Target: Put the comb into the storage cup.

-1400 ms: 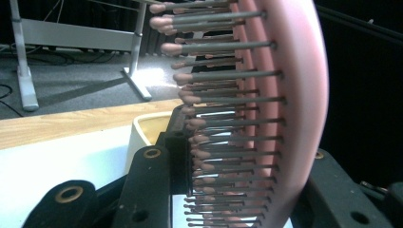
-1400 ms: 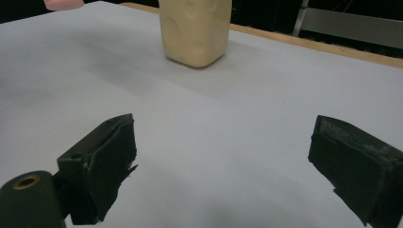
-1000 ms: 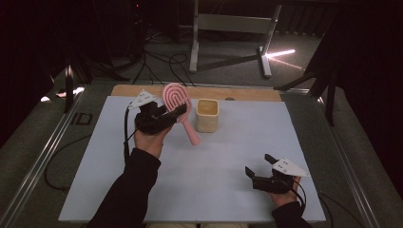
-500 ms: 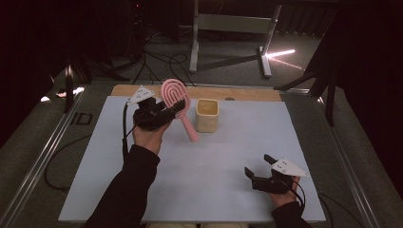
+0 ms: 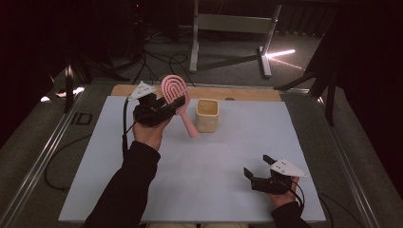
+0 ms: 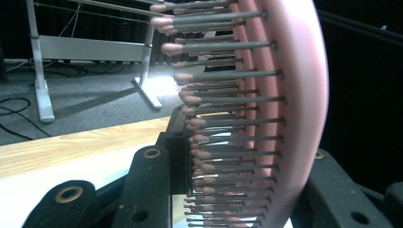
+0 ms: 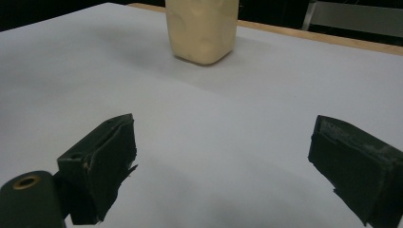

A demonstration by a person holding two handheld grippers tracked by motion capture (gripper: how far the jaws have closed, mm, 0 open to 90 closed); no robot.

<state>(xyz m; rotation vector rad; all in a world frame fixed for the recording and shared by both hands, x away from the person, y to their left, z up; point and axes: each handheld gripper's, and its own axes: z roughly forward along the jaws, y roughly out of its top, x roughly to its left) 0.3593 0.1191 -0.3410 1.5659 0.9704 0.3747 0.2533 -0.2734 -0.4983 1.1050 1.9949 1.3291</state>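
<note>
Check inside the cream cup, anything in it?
From the high view the cream cup looks empty near its rim; its bottom is hidden by its walls. The pink hairbrush is outside it, held in the left gripper.

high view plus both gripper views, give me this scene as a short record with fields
surface: white sheet over a wooden table
held item: pink plastic hairbrush with grey bristles, lifted off the sheet, handle slanting down toward the cup
container: cream square cup, upright on the sheet, right of the brush
left gripper: raised, shut on the brush head
right gripper: low near the front edge, jaws wide apart, holding nothing, facing the cup
</note>
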